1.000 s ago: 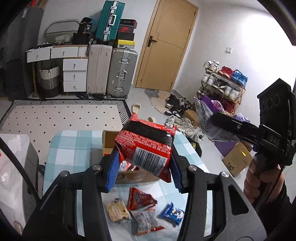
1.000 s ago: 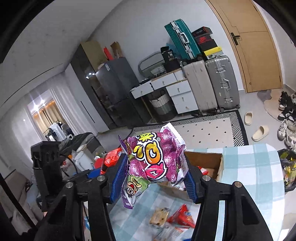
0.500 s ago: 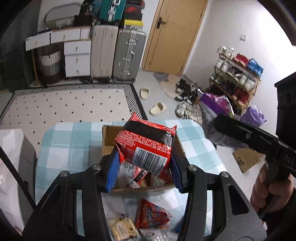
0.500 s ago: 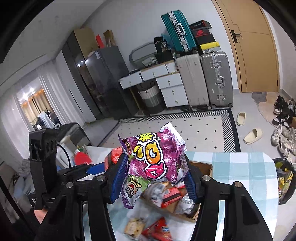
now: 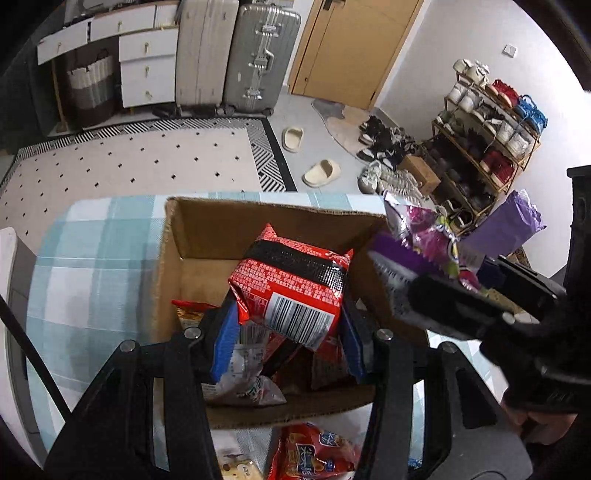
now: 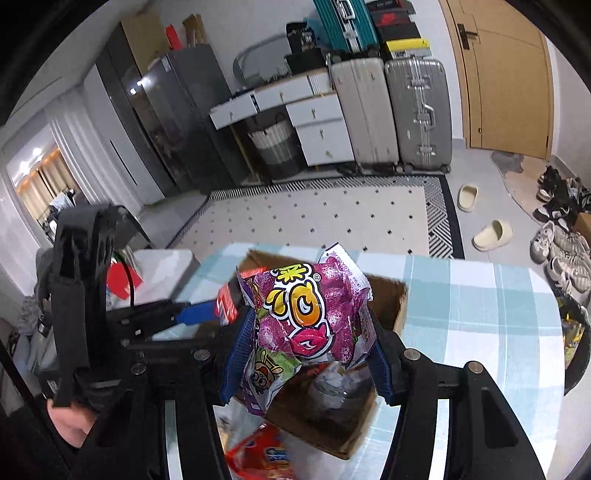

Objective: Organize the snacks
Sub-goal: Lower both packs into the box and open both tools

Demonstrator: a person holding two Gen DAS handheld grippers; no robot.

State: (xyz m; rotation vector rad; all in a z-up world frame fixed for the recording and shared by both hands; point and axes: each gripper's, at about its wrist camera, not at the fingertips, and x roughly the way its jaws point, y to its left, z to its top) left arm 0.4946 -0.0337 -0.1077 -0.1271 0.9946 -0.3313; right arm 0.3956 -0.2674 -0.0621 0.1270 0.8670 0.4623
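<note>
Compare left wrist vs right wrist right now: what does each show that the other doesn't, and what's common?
Left wrist only: the shoe rack by the wall, the barcode side of the red snack packet gripped by the left gripper, and a clear look into the box at the packets already there.

Right wrist only: the dark cabinet, the teal suitcase, and the printed front of the purple snack packet gripped by the right gripper.

Both: the cardboard box, the checked tablecloth, the silver suitcase, the wooden door, the slippers, and each other's gripper.
</note>
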